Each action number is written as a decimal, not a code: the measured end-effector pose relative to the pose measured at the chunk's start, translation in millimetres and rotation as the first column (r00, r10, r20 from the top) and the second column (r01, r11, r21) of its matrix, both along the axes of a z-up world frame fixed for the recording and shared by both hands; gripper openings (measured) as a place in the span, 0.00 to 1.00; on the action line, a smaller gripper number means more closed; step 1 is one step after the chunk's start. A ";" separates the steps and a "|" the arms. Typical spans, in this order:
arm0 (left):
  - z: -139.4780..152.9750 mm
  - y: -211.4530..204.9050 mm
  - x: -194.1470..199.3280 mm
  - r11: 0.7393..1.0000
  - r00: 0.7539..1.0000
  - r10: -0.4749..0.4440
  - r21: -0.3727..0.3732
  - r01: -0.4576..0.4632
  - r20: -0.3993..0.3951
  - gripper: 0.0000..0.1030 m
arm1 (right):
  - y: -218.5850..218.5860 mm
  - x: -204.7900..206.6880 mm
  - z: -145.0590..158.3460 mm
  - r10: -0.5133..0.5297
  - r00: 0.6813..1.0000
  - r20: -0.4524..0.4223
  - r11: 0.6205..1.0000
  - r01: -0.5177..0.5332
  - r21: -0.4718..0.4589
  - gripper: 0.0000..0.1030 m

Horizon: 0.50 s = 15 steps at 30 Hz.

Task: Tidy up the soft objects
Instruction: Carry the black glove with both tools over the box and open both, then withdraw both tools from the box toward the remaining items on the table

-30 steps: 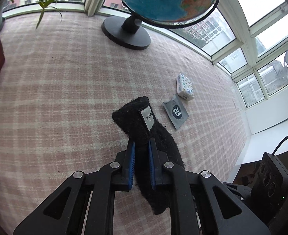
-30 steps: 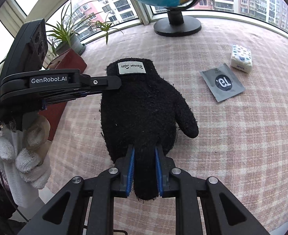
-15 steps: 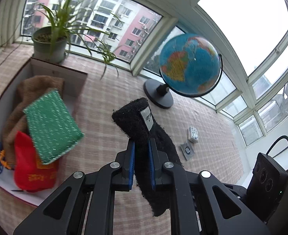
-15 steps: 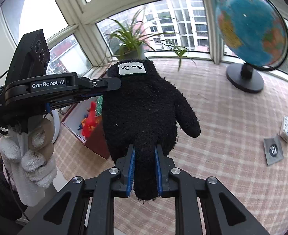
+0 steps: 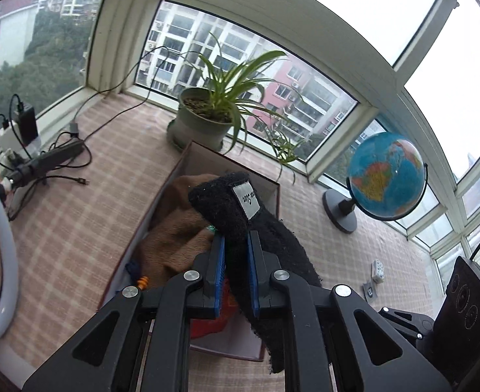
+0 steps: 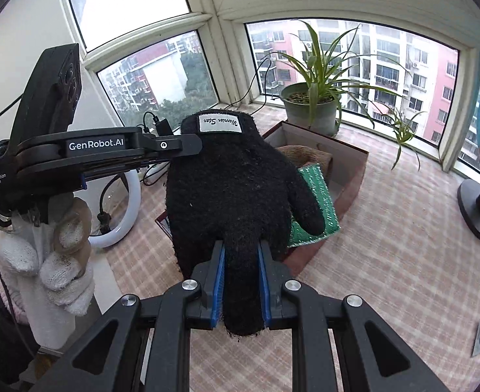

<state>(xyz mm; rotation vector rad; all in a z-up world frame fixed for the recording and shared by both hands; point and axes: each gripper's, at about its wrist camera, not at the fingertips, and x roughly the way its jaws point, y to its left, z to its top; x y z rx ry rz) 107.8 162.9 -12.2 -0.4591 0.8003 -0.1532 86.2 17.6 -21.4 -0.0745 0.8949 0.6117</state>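
Transfer step: both jaws clamp the fuzzy black knit glove (image 6: 236,189), left gripper (image 5: 236,261) at the cuff, right gripper (image 6: 240,281) on a finger, above the open brown box (image 6: 351,179). Next: lower inside, release.

- The black glove (image 6: 233,192), which a second ago hung over bare checked cloth near the grey packet (image 5: 369,290), has been carried above the open box (image 5: 187,196).
- The brown fabric (image 5: 181,228) and green pad (image 6: 318,205) inside the box have been brought into view.
- The globe (image 5: 387,176) has been left off to the right.
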 end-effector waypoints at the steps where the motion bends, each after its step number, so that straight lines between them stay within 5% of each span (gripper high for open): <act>1: -3.4 5.7 2.4 1.000 1.000 0.011 0.000 -0.011 -0.007 0.11 | 5.6 3.8 -3.1 0.008 1.000 -0.008 1.000 -0.008 -0.004 0.17; 3: -13.8 14.4 11.1 0.999 1.000 0.009 0.050 -0.007 -0.028 0.11 | 12.7 7.7 -8.6 0.017 1.000 -0.025 1.000 -0.017 -0.007 0.24; 6: -37.3 26.7 26.5 0.995 0.993 0.021 0.102 -0.009 -0.114 0.20 | 13.7 11.2 -15.6 -0.014 1.000 -0.028 1.000 0.013 -0.015 0.59; 10: -51.8 46.1 25.7 0.997 0.988 0.047 0.065 -0.038 -0.149 0.51 | 0.4 14.0 -22.6 -0.045 0.997 -0.057 0.999 0.045 -0.001 0.60; 15: -48.8 52.9 19.8 0.999 0.990 0.038 0.025 -0.035 -0.135 0.58 | -24.6 12.0 -30.1 -0.105 0.991 -0.087 0.994 0.106 0.000 0.60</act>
